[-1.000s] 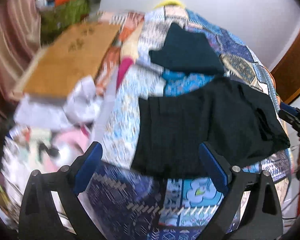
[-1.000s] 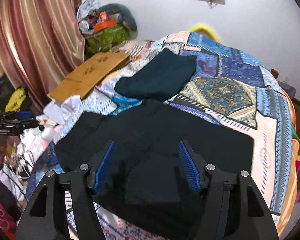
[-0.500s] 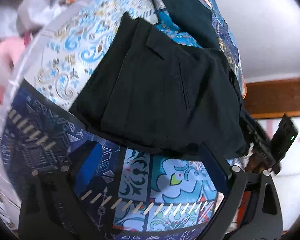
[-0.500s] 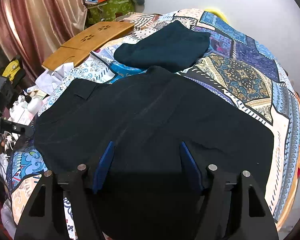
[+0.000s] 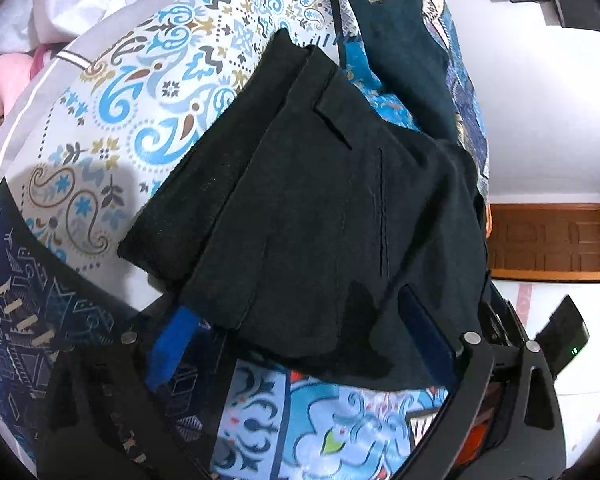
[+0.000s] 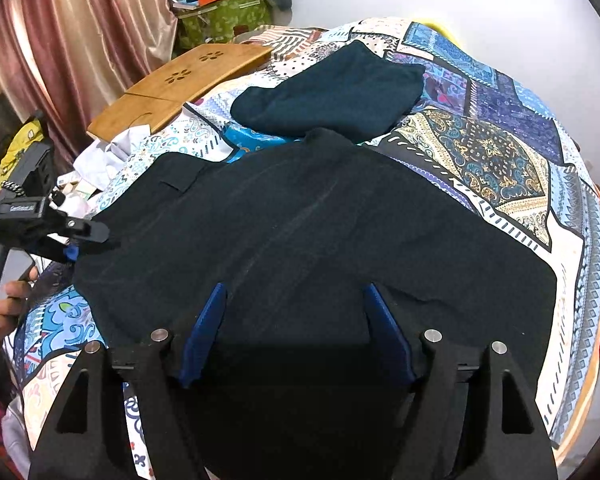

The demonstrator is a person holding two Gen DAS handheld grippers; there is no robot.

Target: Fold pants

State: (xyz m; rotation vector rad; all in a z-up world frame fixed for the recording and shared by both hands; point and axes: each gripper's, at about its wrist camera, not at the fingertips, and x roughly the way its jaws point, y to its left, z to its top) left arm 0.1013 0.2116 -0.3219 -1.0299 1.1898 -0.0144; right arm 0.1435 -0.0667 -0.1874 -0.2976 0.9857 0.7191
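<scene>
A patchwork-patterned bedspread (image 6: 512, 160) is lying beneath both grippers. The folded black fabric pants (image 6: 300, 232) are lying on it, spreading ahead of the right gripper (image 6: 296, 336), whose jaws have just been opening and are standing apart over the cloth. The left gripper (image 5: 300, 344) is gaping wide at the pants' near edge, gripping nothing.

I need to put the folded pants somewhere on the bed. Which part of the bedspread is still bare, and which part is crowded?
Bare bedspread lies to the right of the black pants and the dark teal garment, toward the wall. A second bare patch shows in the left wrist view, left of the pants. The curtain side is crowded: wooden lap tray, crumpled white cloth, green box.
</scene>
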